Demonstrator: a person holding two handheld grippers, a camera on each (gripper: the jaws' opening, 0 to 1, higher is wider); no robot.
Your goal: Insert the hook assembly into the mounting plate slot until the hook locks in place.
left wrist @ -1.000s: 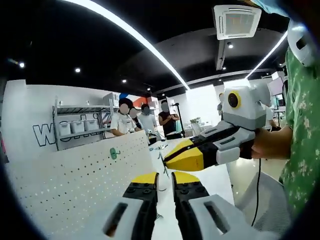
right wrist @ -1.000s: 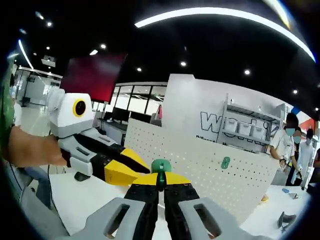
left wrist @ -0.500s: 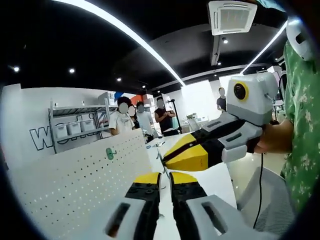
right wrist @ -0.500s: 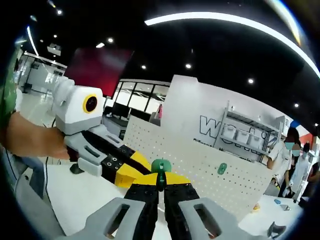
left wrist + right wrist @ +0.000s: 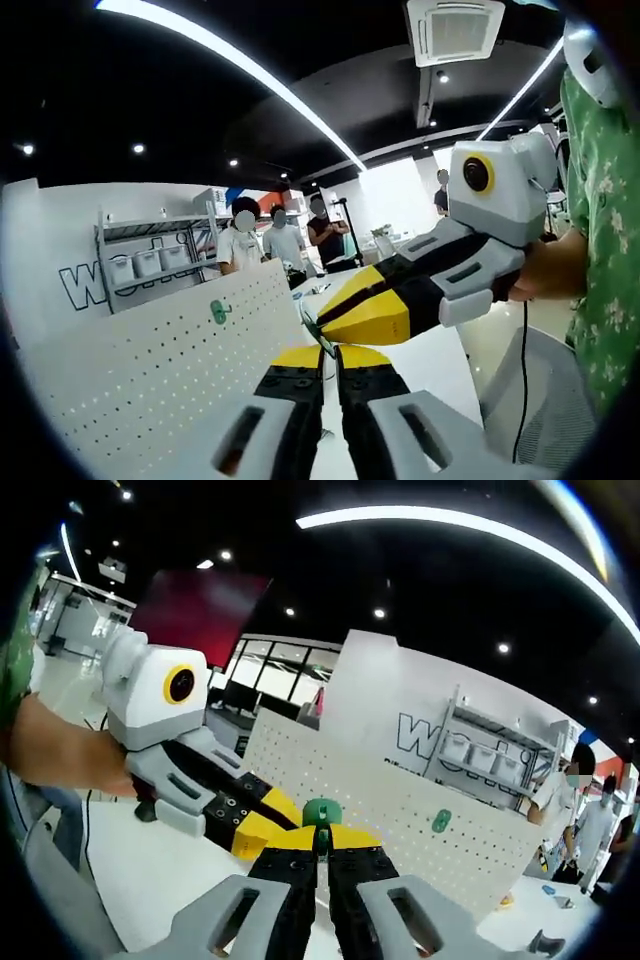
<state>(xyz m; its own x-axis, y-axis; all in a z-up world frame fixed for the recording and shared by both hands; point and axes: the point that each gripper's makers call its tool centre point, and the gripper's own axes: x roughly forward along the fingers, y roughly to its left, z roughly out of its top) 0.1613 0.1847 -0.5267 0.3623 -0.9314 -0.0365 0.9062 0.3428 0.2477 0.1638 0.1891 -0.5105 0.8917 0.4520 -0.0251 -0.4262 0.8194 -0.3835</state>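
My right gripper [image 5: 322, 842] is shut on a small green hook [image 5: 322, 813], whose rounded head sticks up above the yellow jaw tips. Behind it stands the white pegboard mounting plate [image 5: 400, 800], upright on the table, with a second green hook [image 5: 441, 821] hanging on it. In the left gripper view the plate [image 5: 150, 370] lies to the left, carrying that hook [image 5: 218, 311]. My left gripper [image 5: 330, 355] has its jaws together with nothing between them. The right gripper [image 5: 400, 300] crosses just above its tips; the left gripper [image 5: 215, 800] comes in from the left.
A white table [image 5: 130, 870] carries the plate. Several people [image 5: 285, 240] stand at the far end beside a shelf of bins [image 5: 150, 265]. Small items [image 5: 545, 942] lie on the table's far right. A person's hand and green sleeve [image 5: 600, 230] hold the right gripper.
Both views have shifted a little with the hands. The two grippers have drawn slightly closer, the right one's tip now over the left one's jaws. The green hook stays clamped.
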